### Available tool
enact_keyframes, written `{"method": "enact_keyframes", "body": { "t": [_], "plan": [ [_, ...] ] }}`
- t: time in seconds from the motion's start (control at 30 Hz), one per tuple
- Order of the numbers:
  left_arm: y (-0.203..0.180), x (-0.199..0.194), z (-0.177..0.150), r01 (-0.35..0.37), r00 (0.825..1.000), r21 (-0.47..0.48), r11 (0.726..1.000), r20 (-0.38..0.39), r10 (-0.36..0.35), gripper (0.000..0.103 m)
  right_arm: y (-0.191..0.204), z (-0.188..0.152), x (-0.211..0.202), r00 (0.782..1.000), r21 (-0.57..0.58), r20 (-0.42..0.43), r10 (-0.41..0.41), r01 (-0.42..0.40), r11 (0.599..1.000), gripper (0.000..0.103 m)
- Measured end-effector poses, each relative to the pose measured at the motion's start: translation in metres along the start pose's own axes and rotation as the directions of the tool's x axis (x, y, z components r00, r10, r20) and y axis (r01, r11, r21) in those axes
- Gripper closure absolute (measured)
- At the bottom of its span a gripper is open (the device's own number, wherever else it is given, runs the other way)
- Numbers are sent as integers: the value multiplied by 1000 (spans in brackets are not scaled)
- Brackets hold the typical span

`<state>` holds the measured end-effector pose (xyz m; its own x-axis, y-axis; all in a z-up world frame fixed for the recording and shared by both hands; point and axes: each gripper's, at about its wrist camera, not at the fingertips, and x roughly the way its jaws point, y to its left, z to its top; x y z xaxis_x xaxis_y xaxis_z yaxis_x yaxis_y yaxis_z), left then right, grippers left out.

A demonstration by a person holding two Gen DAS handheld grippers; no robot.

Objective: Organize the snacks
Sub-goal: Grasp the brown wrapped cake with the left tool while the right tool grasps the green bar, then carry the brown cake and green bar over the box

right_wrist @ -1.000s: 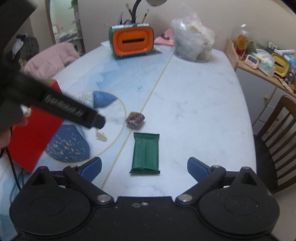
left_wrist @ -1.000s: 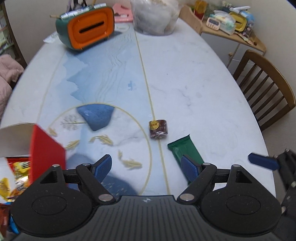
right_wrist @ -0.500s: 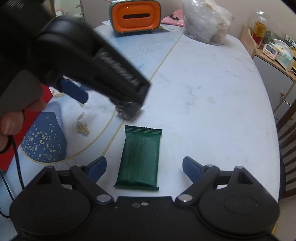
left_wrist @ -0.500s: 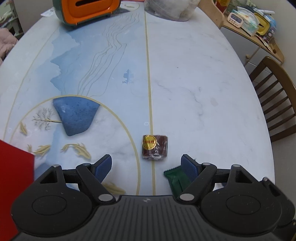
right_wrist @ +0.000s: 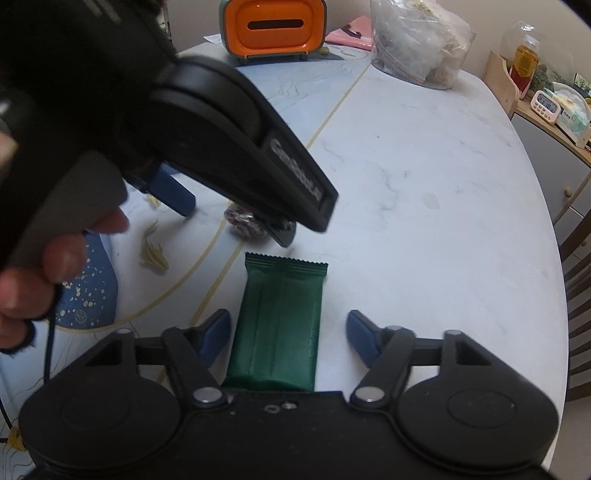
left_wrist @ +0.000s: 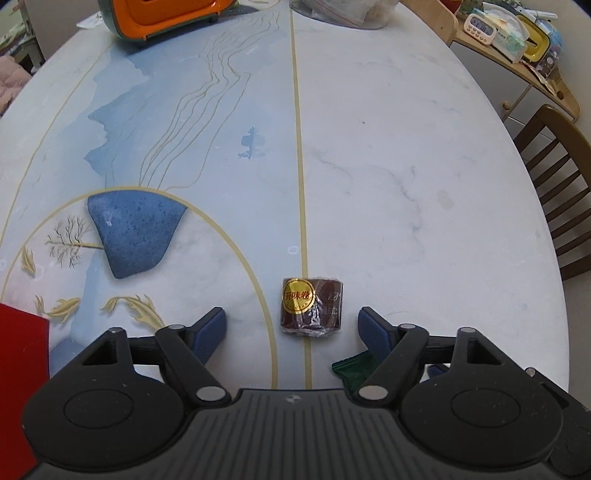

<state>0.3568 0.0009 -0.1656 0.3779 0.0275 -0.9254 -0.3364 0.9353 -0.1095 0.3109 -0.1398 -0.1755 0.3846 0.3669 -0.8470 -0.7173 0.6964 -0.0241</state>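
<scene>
A small brown wrapped roll with a gold sticker (left_wrist: pixel 311 312) lies on the table between my left gripper's (left_wrist: pixel 291 325) open blue fingertips. In the right wrist view the roll (right_wrist: pixel 242 221) is partly hidden under the left gripper (right_wrist: pixel 236 218). A green snack bar (right_wrist: pixel 279 323) lies flat, lengthwise between the open fingers of my right gripper (right_wrist: pixel 288 332). A corner of the bar (left_wrist: pixel 351 369) shows behind the left gripper's right finger. Neither gripper holds anything.
An orange and green box (right_wrist: pixel 275 27) and a clear bag (right_wrist: pixel 417 44) stand at the table's far end. A red box edge (left_wrist: pixel 20 376) is at the near left. A wooden chair (left_wrist: pixel 554 177) and a cluttered side cabinet (left_wrist: pixel 517 33) are on the right.
Both grippers have moved forward and down. The roll now sits between the left fingertips, and the green bar now lies between the right fingers. Both stay open.
</scene>
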Motion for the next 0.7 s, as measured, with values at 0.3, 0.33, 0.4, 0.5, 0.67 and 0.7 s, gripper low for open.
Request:
{"method": "enact_keyframes", "body": {
  "t": [0.3,0.33,0.4,0.5,0.67,0.7],
  "plan": [
    [-4,-5,-2,9,1000,12,1000,22,-9,69,-2,-1,-4,1000,29,17,-7,6,1000,61],
    [-5,-6,-2,6,1000,15,1000,22,-7,69,-3,-1,-4,1000,36,16,-9,8,999,61],
    [-4,-7,-4,6,1000,15,1000,22,-6,69,-4,-3,-7,1000,54,14,-15,14,998,61],
    [0,-11,-8,17,1000,-3,1000,21,-17,69,-7,-4,-13,1000,82,17,-18,16,996,61],
    [8,-30,-16,47,998,-21,999,38,-47,69,-6,-6,-34,999,108,43,-19,14,994,61],
    [10,-36,-18,53,998,-22,998,42,-52,69,-5,-6,-40,999,111,50,-20,14,994,61]
  ]
}}
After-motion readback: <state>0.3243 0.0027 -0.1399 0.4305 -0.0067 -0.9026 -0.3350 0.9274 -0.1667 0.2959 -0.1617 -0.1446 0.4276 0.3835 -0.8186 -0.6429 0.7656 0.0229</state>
